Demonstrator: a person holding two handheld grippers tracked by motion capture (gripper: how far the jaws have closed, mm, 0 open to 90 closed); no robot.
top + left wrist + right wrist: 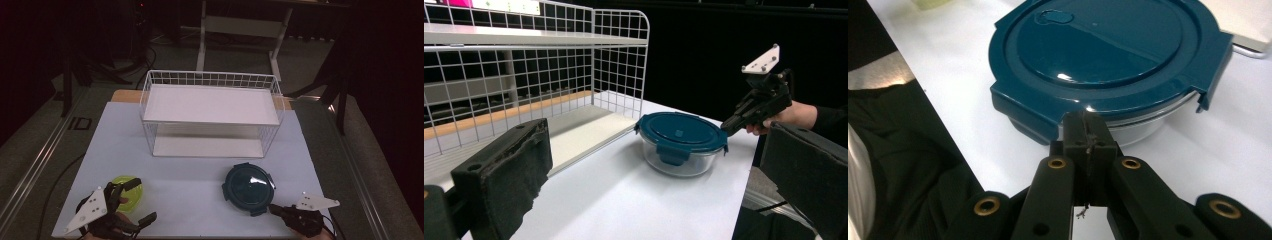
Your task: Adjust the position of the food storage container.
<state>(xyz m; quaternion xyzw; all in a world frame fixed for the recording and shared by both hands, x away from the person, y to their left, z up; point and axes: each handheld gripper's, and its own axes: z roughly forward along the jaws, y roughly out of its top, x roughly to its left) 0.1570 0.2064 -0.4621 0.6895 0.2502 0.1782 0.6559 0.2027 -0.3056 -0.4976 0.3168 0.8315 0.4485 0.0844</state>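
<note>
closed right tool at the rim of a lidded glass container

the right tool [1087, 131] has its two black jaws pressed flat together, nothing between them, and its tip sits right at the near edge of the container's lid. just ahead of that tip is the round glass container [1128, 127]: a clear, smooth-walled bowl under a teal plastic lid [1108, 55]. the lid is glossy, with a raised circular centre, a stepped rim and squared latch flaps folded down over the glass. one flap hangs to the right of the tool's tip, another to its left. the container stands upright on the matte white tabletop [190, 195], lid facing up; being round, it has no long axis across the surface.

the left tool [659, 175] stands wide open, holding nothing, its pads faced with rough, frayed black foam. the container lies well ahead of it, between its jaws in the left gripper view. beside this tool in the high view sits a small translucent yellow-green bowl [131, 194].

beyond both tools stands a white wire-grid shelf rack [210, 80] with two flat white boards.
</note>
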